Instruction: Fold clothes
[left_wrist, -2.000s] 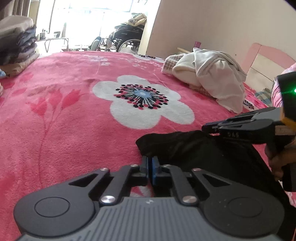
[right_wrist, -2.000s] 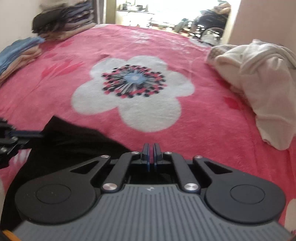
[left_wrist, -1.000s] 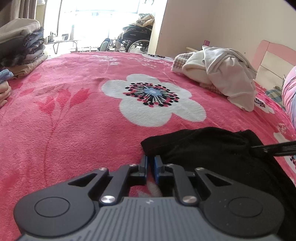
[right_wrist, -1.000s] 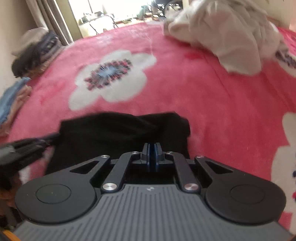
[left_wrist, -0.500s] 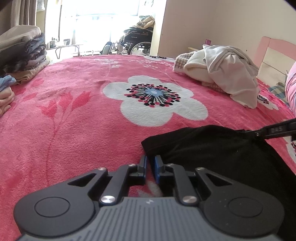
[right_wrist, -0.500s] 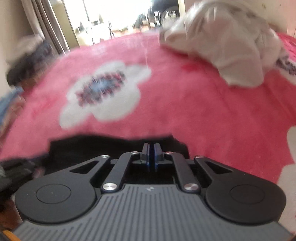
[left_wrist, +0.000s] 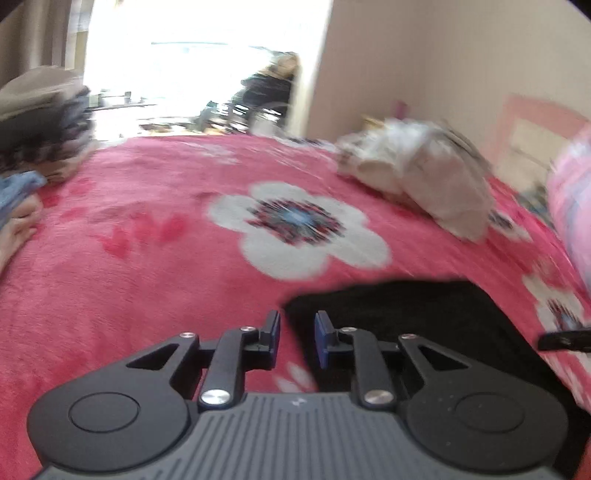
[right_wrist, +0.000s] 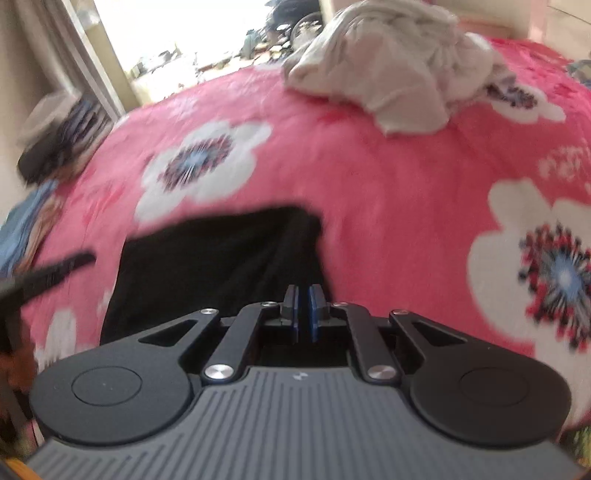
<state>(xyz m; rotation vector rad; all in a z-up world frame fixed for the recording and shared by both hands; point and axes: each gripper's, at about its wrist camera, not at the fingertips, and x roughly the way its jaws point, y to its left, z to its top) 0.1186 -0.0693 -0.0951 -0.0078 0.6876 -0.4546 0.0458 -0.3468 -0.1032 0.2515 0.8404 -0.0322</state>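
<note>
A black garment (left_wrist: 406, 317) lies flat on the pink flowered blanket (left_wrist: 129, 277), folded into a rough rectangle (right_wrist: 207, 266). My left gripper (left_wrist: 297, 321) hovers at its near left corner. Its jaws are opening, with a clear gap between the blue pads that do not press the cloth. My right gripper (right_wrist: 304, 295) is over the garment's right edge, jaws opening to a thin slit with no cloth seen pinched. Each gripper's finger shows at the edge of the other view, the right one (left_wrist: 565, 339) and the left one (right_wrist: 55, 273).
A heap of white clothes (left_wrist: 424, 177) lies at the far right of the bed (right_wrist: 388, 74). Folded stacks (left_wrist: 40, 122) and blue cloth (left_wrist: 18, 188) sit at the left edge. A pink headboard (left_wrist: 532, 129) and a pink sleeve (left_wrist: 572, 206) are on the right.
The left jaws have spread from nearly together to a clear gap, and the hand has risen. The right gripper has moved up and back along the garment's right edge, its slit slightly wider.
</note>
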